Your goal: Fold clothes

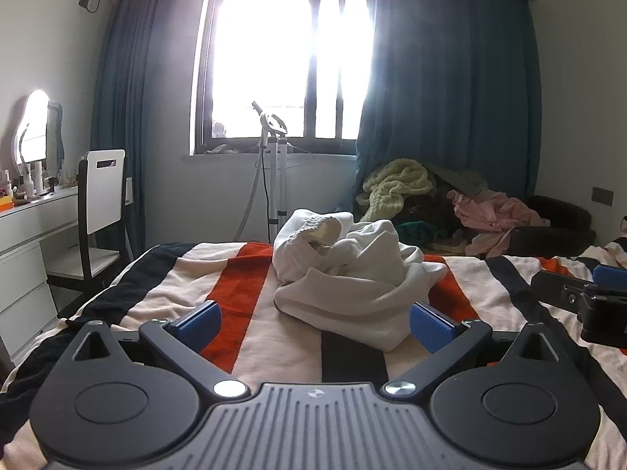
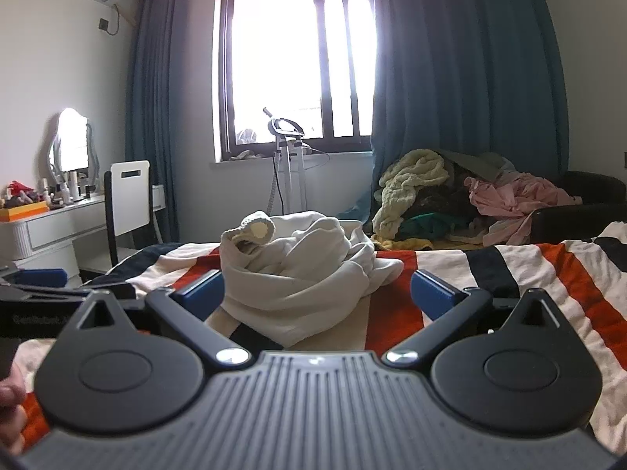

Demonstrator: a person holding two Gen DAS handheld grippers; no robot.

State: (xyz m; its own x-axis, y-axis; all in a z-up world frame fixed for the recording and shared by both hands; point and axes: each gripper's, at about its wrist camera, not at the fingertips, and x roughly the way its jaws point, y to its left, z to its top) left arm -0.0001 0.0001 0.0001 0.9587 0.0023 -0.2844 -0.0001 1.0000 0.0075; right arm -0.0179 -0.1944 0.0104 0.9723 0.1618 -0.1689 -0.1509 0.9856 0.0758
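Note:
A crumpled white garment [image 1: 345, 274] [image 2: 298, 274] lies in a heap on the striped bedspread [image 1: 250, 286] [image 2: 490, 274]. My left gripper [image 1: 315, 323] hovers just short of the heap, wide open, its blue pads either side of the cloth's near edge without touching it. My right gripper [image 2: 317, 291] is also wide open, with the near part of the heap between its blue pads but not pinched. In the left wrist view the right gripper [image 1: 588, 293] shows at the right edge; in the right wrist view the left gripper [image 2: 35, 286] shows at the left edge.
A pile of unfolded clothes [image 1: 450, 203] [image 2: 470, 199] sits on a dark seat beyond the bed, under the blue curtain. A garment steamer stand [image 1: 274, 156] is by the window. A white chair [image 1: 102, 196] and dressing table [image 1: 31, 215] stand left. A hand [image 2: 9, 395] is at the left edge.

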